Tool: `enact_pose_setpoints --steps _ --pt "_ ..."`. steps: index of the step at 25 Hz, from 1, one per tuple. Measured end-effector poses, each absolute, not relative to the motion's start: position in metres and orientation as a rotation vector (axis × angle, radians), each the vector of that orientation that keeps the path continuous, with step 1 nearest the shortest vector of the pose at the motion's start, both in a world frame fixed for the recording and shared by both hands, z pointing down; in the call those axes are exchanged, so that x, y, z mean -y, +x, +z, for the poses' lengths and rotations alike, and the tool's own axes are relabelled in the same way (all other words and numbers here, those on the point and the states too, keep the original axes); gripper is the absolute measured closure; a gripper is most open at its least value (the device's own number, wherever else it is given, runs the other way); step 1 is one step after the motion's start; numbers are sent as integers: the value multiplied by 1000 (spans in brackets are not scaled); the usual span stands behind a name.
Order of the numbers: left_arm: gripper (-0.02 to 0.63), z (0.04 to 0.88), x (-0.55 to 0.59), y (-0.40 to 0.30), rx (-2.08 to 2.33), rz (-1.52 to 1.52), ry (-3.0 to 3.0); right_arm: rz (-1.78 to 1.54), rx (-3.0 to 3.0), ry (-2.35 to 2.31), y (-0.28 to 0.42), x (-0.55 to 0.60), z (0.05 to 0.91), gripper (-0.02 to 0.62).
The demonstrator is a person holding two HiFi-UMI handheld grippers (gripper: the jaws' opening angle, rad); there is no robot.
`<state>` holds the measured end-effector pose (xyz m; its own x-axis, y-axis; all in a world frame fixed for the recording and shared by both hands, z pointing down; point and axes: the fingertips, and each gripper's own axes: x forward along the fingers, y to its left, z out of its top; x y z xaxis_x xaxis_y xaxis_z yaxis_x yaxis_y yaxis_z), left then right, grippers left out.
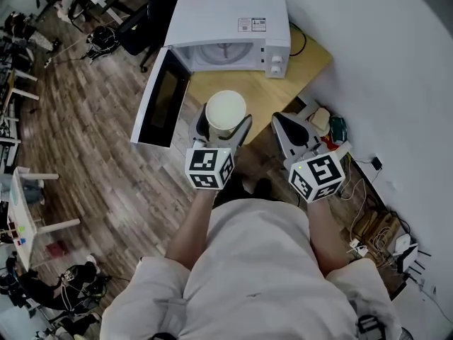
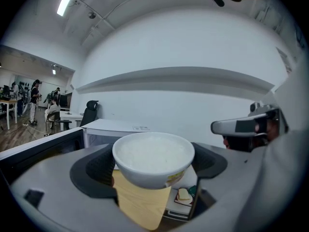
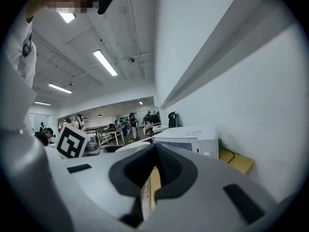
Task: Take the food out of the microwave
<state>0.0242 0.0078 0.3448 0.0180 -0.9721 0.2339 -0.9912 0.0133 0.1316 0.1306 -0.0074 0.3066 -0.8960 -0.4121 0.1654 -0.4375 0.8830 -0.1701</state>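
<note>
Gripping a white bowl [image 1: 226, 110] at centre frame, the left gripper [image 1: 224, 125] has its jaws clamped on either side of it. The bowl's round and deep, filled to the brim with what looks like white rice, with a yellow sticker low on its side. It's held over the wooden table [image 1: 301, 66], in front of the open microwave [image 1: 230, 30]. The right gripper [image 1: 287, 127], beside it, has its jaws pressed together on nothing.

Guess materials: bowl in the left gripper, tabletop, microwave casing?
Bowl: smooth white wall with a printed sticker; plastic or glazed ceramic, can't tell which.
Tabletop: pale yellow-tan, matte, even colour; likely wood or wood-look laminate.
Microwave casing: flat white, uniform satin finish; probably painted sheet metal.
</note>
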Motion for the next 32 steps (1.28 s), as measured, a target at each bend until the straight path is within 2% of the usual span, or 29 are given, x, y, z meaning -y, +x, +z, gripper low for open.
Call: enact_pose_setpoints --steps 11,32 --pt "146 331 -30 50 1985 98 2090 255 2914 649 133 0 305 595" --pt "146 319 -41 51 2010 110 2114 240 2903 666 141 -7 305 595"
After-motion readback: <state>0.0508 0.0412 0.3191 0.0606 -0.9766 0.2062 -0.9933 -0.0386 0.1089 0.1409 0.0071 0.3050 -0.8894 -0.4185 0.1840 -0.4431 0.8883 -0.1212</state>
